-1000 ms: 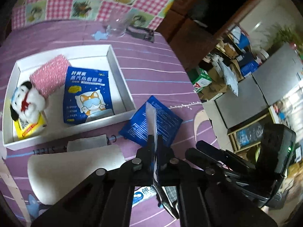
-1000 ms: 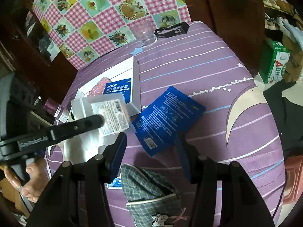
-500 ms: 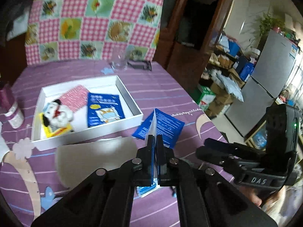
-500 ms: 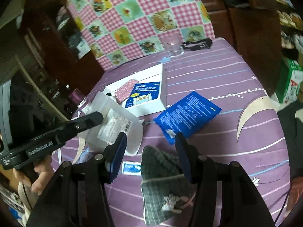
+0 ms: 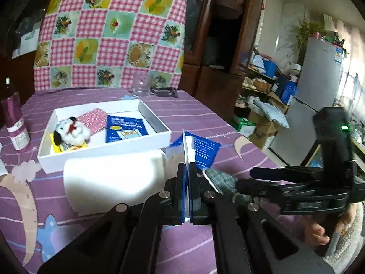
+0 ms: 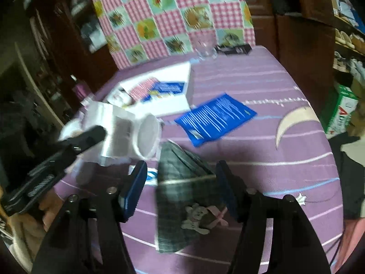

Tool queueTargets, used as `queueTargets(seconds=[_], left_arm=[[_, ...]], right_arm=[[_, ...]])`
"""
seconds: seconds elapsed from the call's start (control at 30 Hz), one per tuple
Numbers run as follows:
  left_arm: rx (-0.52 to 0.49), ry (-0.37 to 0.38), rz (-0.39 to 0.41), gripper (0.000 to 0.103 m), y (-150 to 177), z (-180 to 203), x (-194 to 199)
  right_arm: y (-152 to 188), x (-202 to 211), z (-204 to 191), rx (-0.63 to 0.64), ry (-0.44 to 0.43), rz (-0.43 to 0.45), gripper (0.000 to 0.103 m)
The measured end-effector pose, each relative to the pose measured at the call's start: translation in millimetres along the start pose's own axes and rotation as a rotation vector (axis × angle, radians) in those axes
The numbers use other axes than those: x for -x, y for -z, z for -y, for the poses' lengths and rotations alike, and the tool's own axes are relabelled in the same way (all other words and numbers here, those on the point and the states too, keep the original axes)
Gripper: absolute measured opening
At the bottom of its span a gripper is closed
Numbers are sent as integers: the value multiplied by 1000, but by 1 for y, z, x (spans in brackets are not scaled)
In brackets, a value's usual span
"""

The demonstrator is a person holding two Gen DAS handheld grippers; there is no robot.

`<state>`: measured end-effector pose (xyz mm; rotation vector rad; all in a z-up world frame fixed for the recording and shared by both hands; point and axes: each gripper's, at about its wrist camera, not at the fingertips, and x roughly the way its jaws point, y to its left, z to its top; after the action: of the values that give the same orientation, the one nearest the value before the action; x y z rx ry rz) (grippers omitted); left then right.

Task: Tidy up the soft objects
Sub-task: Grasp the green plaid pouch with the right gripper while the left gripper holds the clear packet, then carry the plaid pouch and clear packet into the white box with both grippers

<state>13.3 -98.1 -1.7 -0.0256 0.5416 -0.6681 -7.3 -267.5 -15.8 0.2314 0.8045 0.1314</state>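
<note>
— Clear plastic, that white packet (image 6: 118, 134): the left gripper (image 5: 187, 178) pinches only its thin edge, jaws fully closed, and it hangs above the counter (image 6: 262, 73) just short of the white box (image 5: 157, 123).

— So it may slip free or swing into the box wall?

— Likely. And the right gripper (image 6: 180, 189), jaws opening, straddles the checked pouch (image 6: 182, 182) without gripping; a shallow bite could merely drag it.

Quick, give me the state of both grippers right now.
Left gripper: shut on the clear plastic packet.
Right gripper: jaws opening, not gripping; the plaid fabric pouch lies between them on the table.
</note>
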Motion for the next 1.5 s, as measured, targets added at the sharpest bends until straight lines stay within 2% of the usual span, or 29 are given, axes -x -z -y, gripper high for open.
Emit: queueTargets(seconds=[0.13, 0.37, 0.47, 0.57, 0.63, 0.8, 0.97, 1.1, 1.27, 1.5], left_arm=[[-41, -27, 6, 0, 7, 7, -1], [-33, -28, 0, 0, 8, 8, -3], [-25, -27, -13, 0, 8, 7, -5], [-25, -34, -10, 0, 8, 7, -4], [-26, -36, -8, 0, 9, 7, -3], [-24, -37, 4, 0, 9, 7, -1], [-9, -26, 13, 0, 8, 6, -1], [-23, -50, 31, 0, 8, 9, 2], [-9, -58, 28, 0, 5, 6, 2], [-5, -129, 52, 0, -8, 7, 15]], right_arm=[[4, -4, -1, 16, 8, -30, 72], [12, -28, 0, 13, 66, -160, 73], [14, -31, -1, 27, 83, -176, 73], [14, -31, 0, 25, 86, -174, 72], [14, -31, 3, 9, 83, -177, 60], [12, -29, 8, -18, 74, -162, 56], [7, -17, 12, -53, 73, -100, 56], [-1, -7, 13, -97, 42, -62, 56], [-8, -1, 6, -115, 55, -80, 56], [-26, 9, -1, -146, 58, -121, 56]])
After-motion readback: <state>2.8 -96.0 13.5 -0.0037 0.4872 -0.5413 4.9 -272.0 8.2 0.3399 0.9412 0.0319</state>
